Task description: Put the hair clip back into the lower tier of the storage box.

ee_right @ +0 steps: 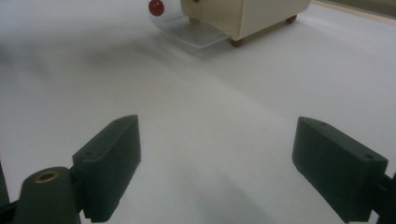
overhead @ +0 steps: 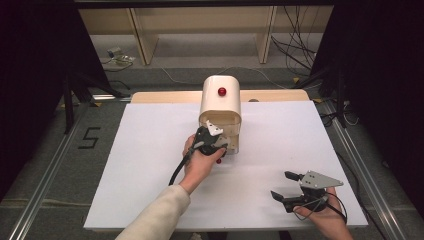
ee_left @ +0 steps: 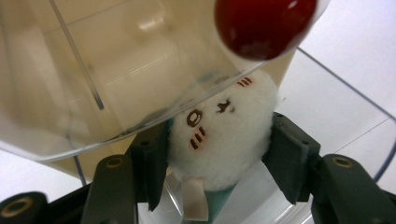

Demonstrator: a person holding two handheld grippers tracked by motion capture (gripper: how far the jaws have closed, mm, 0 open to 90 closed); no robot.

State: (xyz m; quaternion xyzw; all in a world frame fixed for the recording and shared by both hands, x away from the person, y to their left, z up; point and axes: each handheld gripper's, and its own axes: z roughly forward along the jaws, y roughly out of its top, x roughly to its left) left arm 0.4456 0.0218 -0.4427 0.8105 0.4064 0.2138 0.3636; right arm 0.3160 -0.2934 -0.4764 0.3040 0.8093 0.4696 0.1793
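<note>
High view, left gripper: I see my left gripper (overhead: pixel 216 145) pushed up against the open front of the cream box (overhead: pixel 220 102), which stands at the far middle of the white table (overhead: pixel 150 165); my hand wraps it from below and its black cable trails back toward me.
High view, box: rounded top, smooth cream shell, one glossy red knob (overhead: pixel 222 91) on it; what the jaws hold I cannot tell from up here.
High view, right gripper: my right gripper (overhead: pixel 287 185) sits low at the near right, well apart from the box, jaws spread, grey three-cornered plate on top.
Left gripper view, toy: here I get what the high view hides, a small white plush toy (ee_left: pixel 222 135), fluffy and round, with brown stitched face marks, clamped between the two black jaws at the mouth of the box.
Left gripper view, door: a clear plastic door (ee_left: pixel 93 93) hangs just above the toy, curved and shiny, with a red ball knob (ee_left: pixel 264 25) on its edge.
Right gripper view, jaws: both black pads stand wide apart with nothing but bare matte table between them.
Right gripper view, box: far off I see its cream side, small red feet and the clear door lying out in front.
</note>
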